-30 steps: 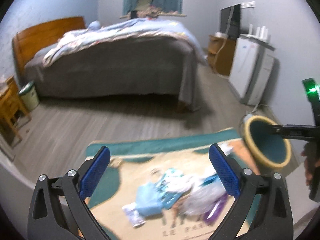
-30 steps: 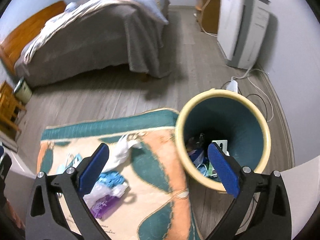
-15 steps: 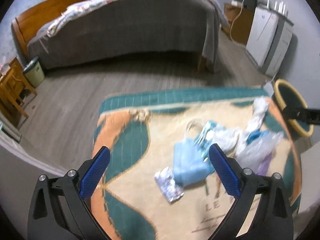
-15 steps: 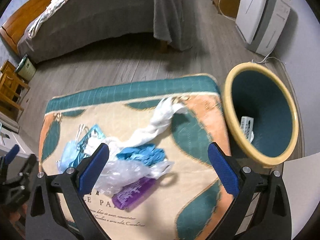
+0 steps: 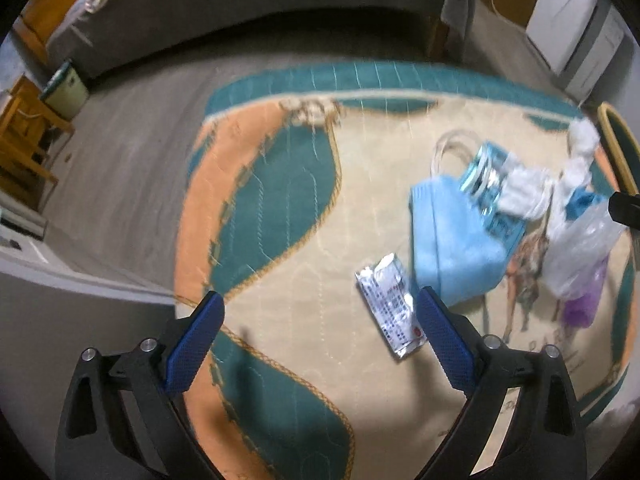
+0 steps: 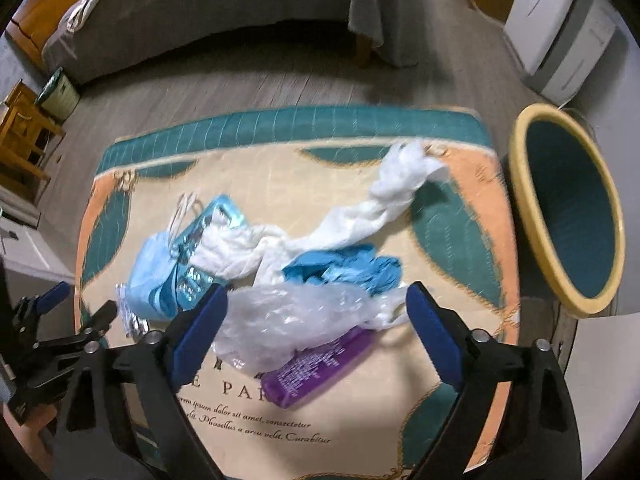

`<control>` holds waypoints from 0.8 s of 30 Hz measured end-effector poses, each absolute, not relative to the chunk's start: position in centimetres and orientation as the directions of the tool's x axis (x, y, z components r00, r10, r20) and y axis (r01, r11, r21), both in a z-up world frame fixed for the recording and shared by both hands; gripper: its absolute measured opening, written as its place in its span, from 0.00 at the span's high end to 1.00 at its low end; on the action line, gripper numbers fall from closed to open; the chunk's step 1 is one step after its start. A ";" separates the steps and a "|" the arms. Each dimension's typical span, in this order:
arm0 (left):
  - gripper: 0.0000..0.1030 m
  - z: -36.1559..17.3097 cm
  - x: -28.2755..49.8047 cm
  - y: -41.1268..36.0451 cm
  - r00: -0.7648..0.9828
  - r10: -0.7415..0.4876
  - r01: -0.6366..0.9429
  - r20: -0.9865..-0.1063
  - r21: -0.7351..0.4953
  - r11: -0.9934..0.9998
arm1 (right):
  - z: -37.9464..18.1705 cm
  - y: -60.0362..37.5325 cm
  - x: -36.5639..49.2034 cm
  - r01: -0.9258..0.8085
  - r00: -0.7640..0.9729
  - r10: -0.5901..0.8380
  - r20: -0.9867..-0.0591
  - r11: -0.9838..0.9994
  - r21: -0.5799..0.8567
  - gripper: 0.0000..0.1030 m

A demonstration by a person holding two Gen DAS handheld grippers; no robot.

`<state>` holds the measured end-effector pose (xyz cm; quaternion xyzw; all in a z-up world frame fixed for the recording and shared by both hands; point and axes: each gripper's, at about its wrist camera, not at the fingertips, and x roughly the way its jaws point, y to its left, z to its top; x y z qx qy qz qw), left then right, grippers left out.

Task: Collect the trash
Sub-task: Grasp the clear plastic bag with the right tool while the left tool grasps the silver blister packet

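Trash lies on a patterned rug: a silver foil packet, a blue face mask, a blister pack, white tissue, a blue glove, a clear plastic bag and a purple packet. A yellow-rimmed teal bin stands at the rug's right edge. My left gripper is open and empty above the rug, left of the foil packet. My right gripper is open and empty over the plastic bag.
A bed with a grey cover fills the back. A white appliance stands at the right wall. A wooden stand and a small green bin are at the left. Grey wood floor surrounds the rug.
Both grippers have tilted down and come closer to the rug. The right gripper has swung left from over the bin to above the trash pile. Both stay open.
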<state>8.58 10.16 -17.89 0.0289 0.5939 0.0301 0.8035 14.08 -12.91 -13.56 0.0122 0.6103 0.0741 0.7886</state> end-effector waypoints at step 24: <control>0.82 -17.1 9.2 9.2 0.307 0.038 0.022 -0.951 0.047 0.999 | -12.4 -11.9 13.9 -0.225 0.212 0.231 -0.949 0.957 0.183 0.81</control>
